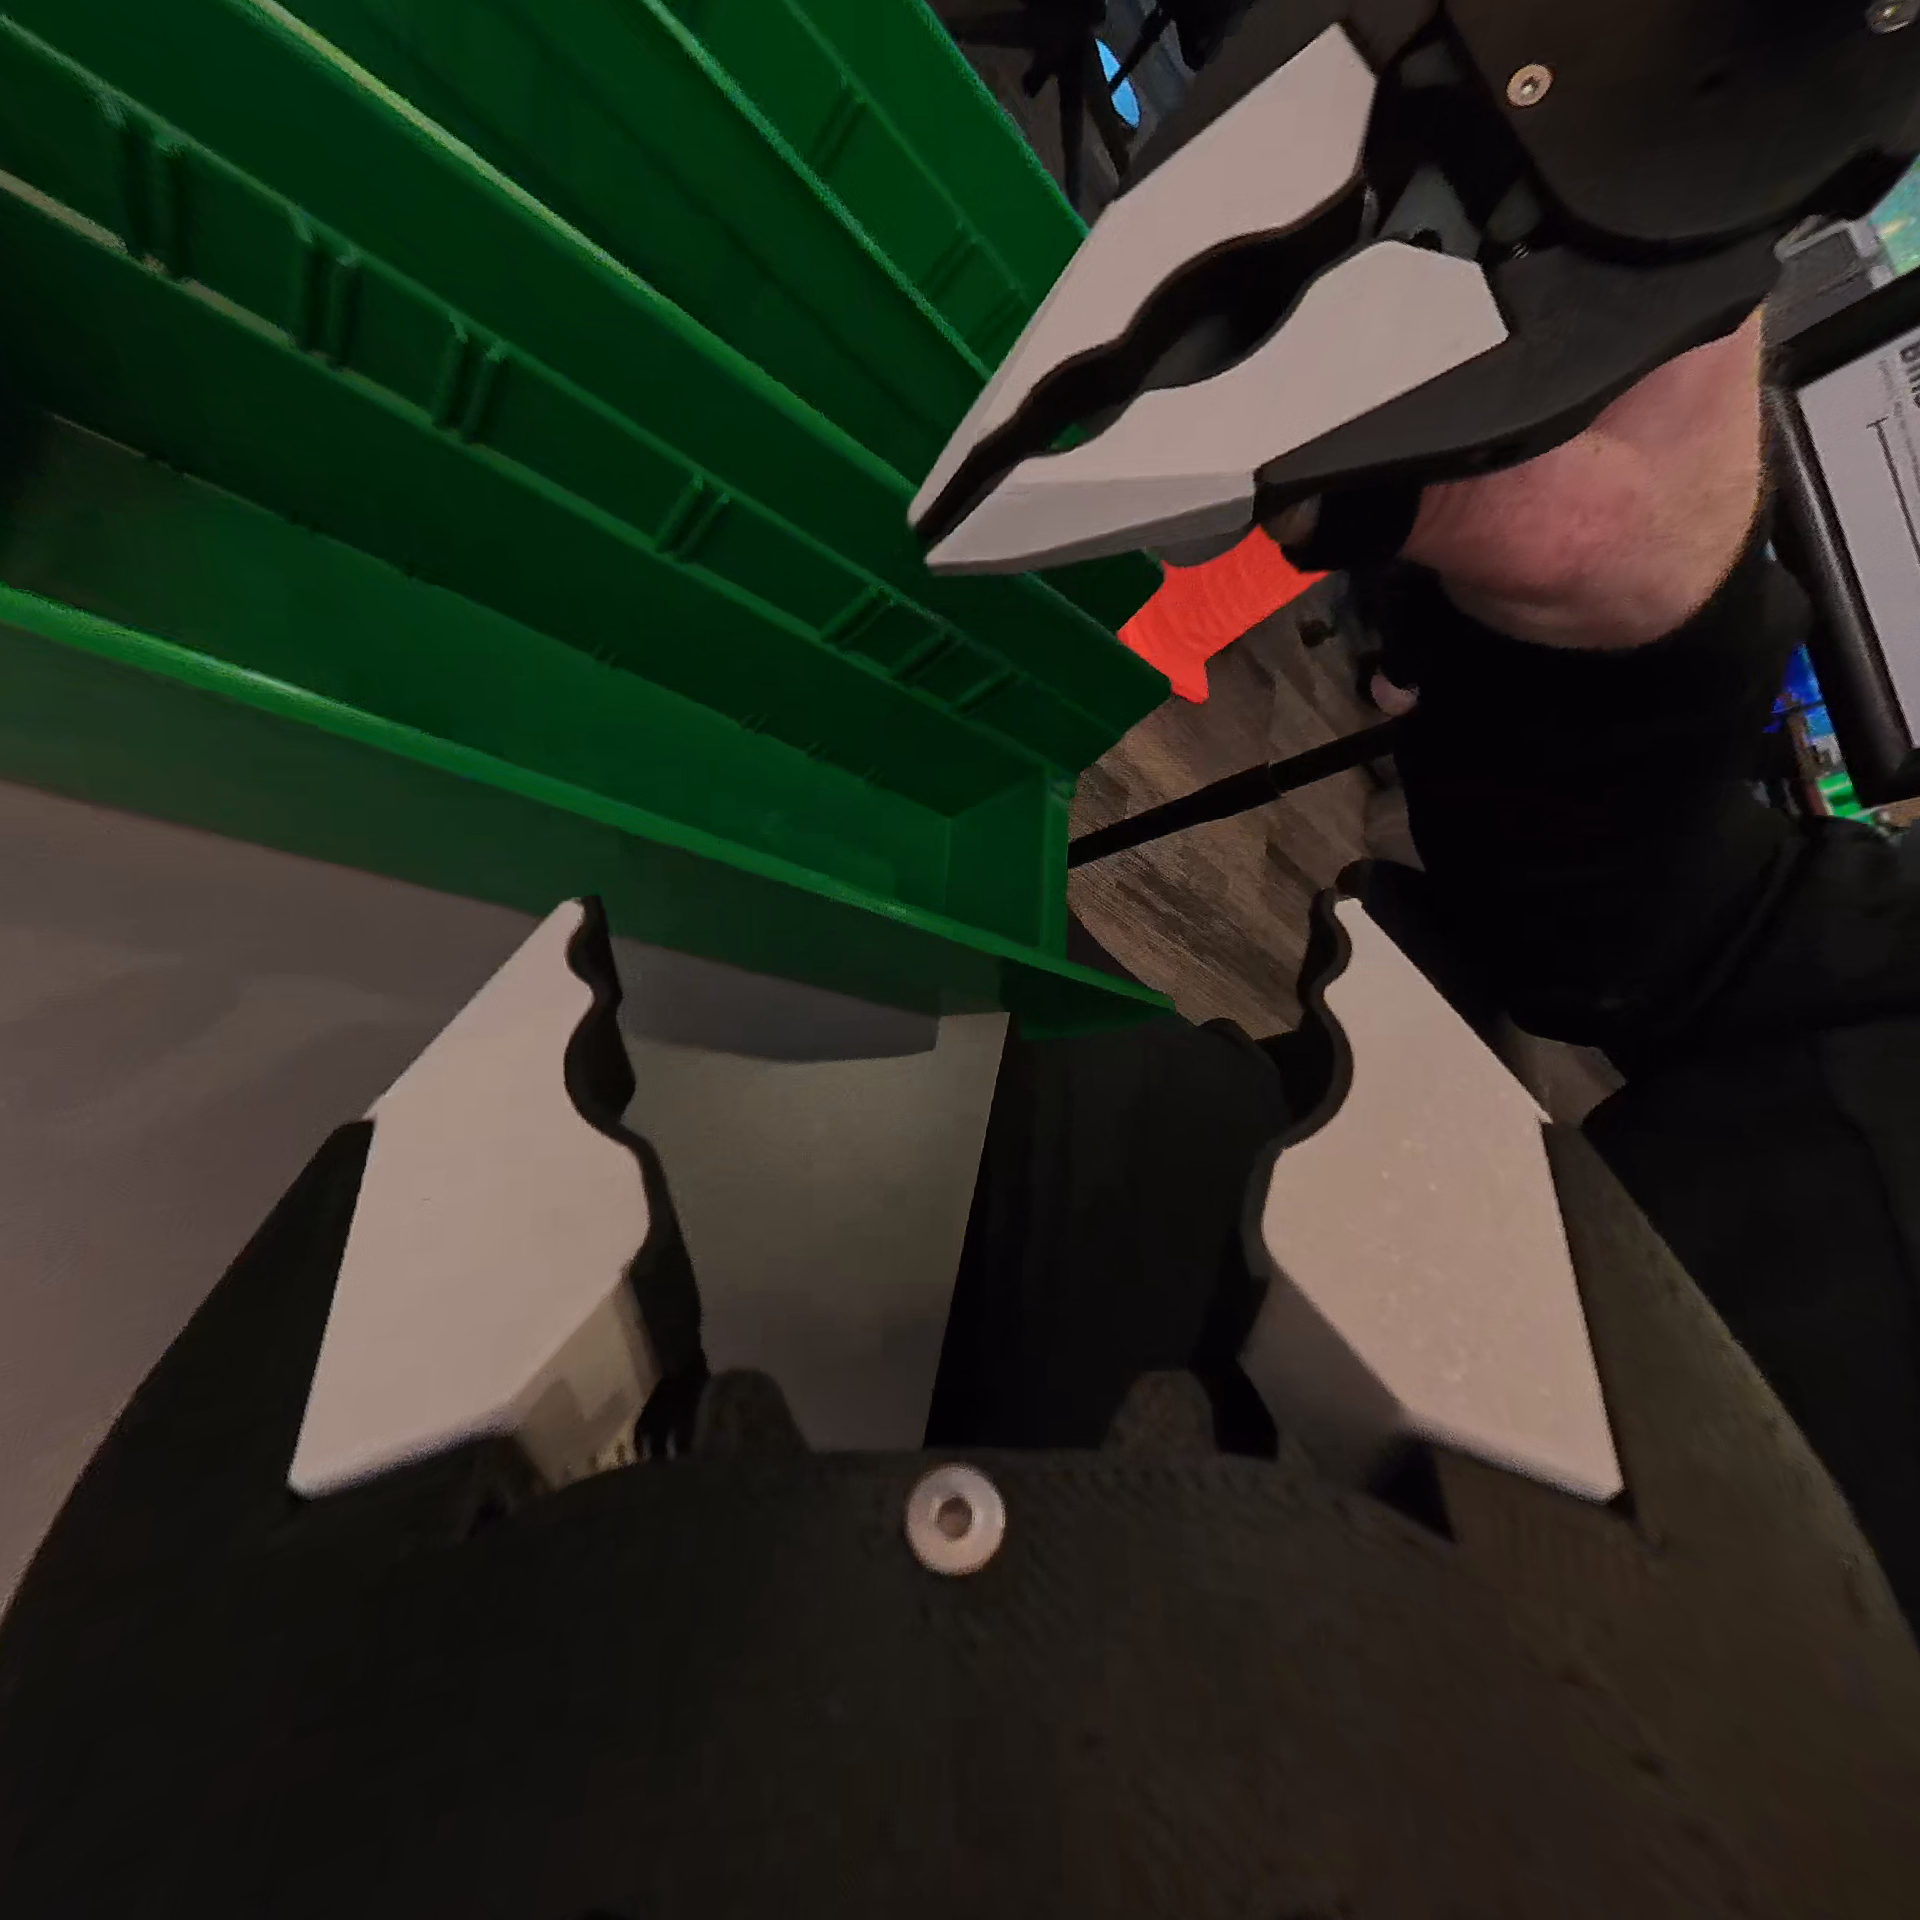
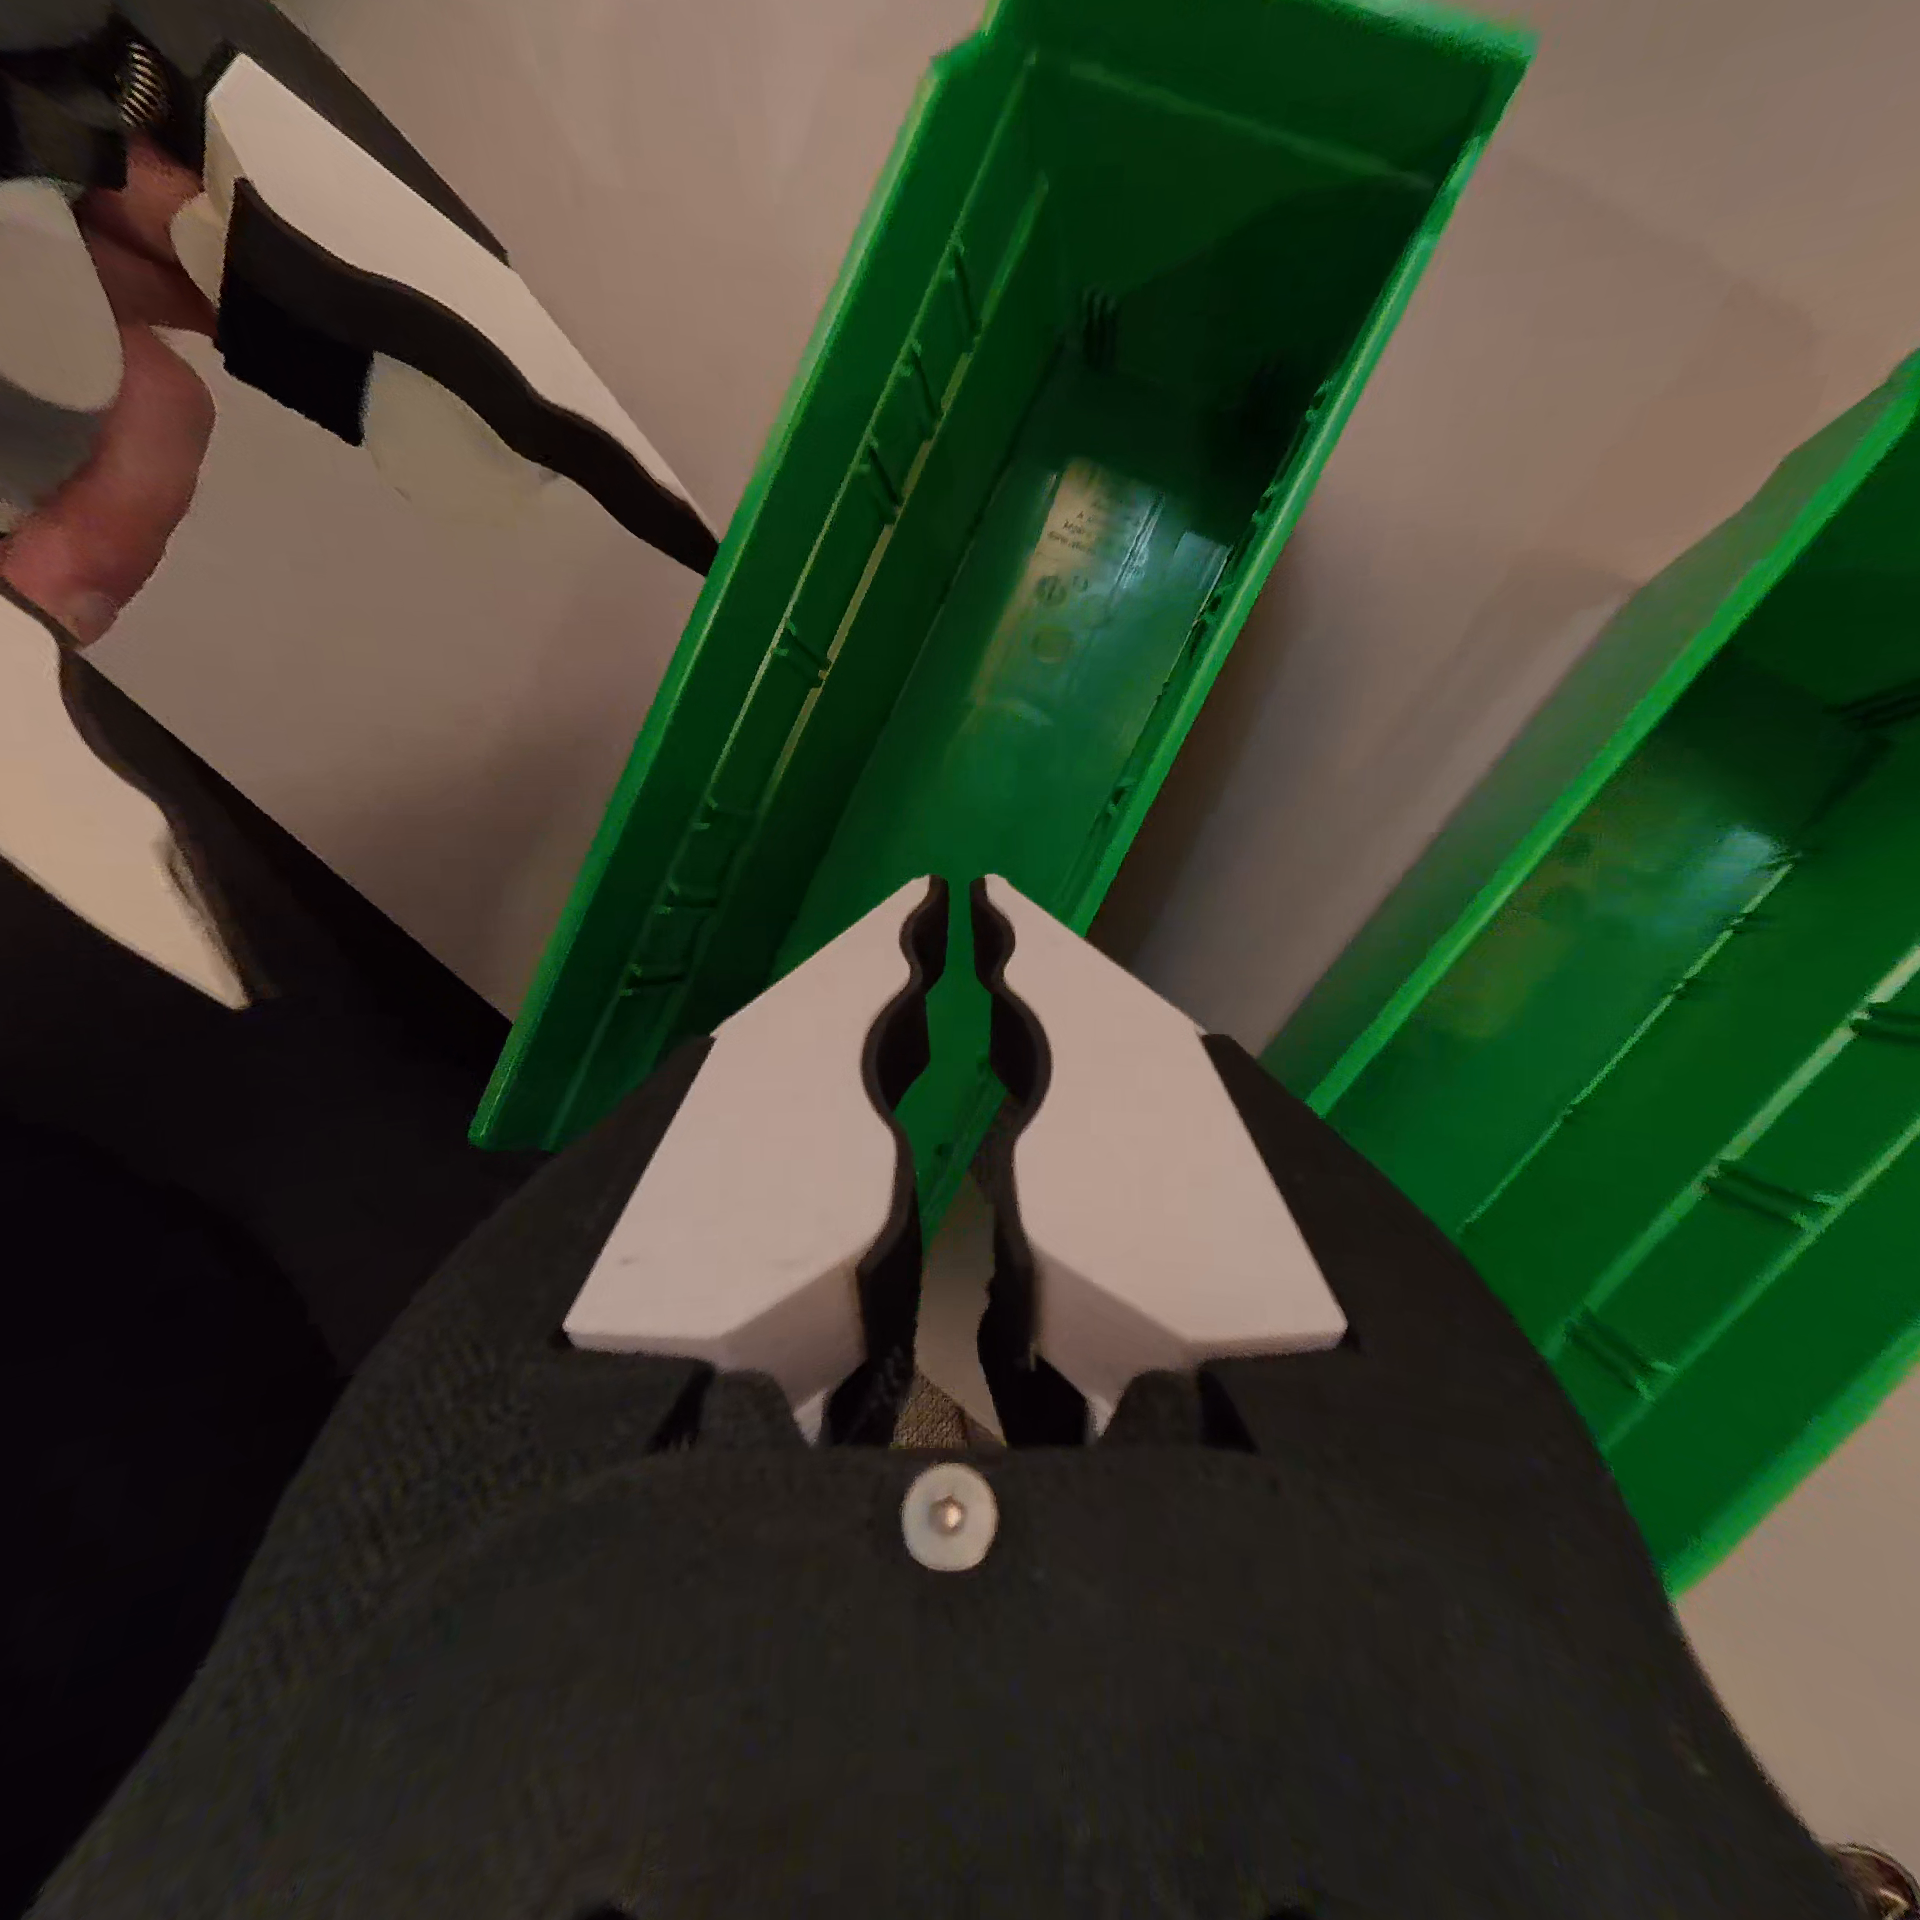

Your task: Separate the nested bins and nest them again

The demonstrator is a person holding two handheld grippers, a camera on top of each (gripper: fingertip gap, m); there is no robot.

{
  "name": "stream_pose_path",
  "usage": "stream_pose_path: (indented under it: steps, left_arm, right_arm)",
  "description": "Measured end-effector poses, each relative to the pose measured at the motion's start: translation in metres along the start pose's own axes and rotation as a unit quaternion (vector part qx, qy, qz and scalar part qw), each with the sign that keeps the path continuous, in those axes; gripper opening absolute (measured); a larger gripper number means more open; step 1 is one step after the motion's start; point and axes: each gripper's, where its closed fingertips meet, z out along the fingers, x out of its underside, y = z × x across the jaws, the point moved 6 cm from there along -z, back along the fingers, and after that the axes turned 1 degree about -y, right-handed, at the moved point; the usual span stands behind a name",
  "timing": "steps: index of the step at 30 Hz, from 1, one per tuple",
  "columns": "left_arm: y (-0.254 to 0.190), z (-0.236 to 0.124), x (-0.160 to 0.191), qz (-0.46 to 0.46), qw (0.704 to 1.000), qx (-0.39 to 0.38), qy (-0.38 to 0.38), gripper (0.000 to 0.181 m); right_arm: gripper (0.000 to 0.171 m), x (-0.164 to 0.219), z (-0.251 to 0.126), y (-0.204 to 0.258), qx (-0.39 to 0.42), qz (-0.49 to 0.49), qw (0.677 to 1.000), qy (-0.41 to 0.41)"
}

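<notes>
A long, narrow green bin [image 2: 1039,727] lies open side up on the pale table, and its ribbed side fills the upper left of the left wrist view [image 1: 520,468]. A second green bin [image 2: 1662,1039] lies apart to its right. My right gripper [image 2: 958,883] is shut on the near end wall of the long bin, and it shows at that end in the left wrist view [image 1: 927,535]. My left gripper [image 1: 961,914] is open and empty, low beside the long bin's side near the table edge. It also shows at the upper left of the right wrist view [image 2: 468,779].
The pale table [image 1: 156,987] ends just right of my left gripper, with wood floor [image 1: 1195,883] beyond. A person's hand [image 1: 1590,520] holds the right gripper, with an orange part [image 1: 1205,613] under it. Dark equipment stands at the far right.
</notes>
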Motion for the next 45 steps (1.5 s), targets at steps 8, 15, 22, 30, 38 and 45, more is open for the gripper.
stream_pose_path:
  steps: [8,15,22,30,38,45]
  left_arm:
    - [-0.013,-0.066,0.013,0.042,0.995,-0.086,-0.025,0.125]
    - [0.013,-0.102,0.101,-0.020,0.970,-0.215,0.114,0.125]
    - [0.037,-0.094,0.147,-0.047,0.957,-0.245,0.149,0.125]
    - [0.052,-0.075,0.154,-0.018,0.954,-0.254,0.160,0.109]
    - [0.055,-0.063,0.153,0.043,0.948,-0.286,0.133,0.120]
    - [0.070,-0.060,0.147,0.065,0.929,-0.331,0.149,0.126]
  right_arm:
    - [0.000,-0.032,-0.041,0.054,0.003,-0.119,0.989,-0.092]
    - [0.000,-0.029,-0.002,0.177,-0.075,-0.265,0.961,-0.036]
    - [0.000,0.004,0.079,0.225,-0.067,-0.333,0.939,0.055]
    - [0.000,0.023,0.124,0.203,-0.020,-0.320,0.943,0.092]
    - [0.000,0.033,0.147,0.192,0.023,-0.369,0.926,0.081]
    - [0.000,0.025,0.151,0.187,-0.030,-0.327,0.941,0.077]
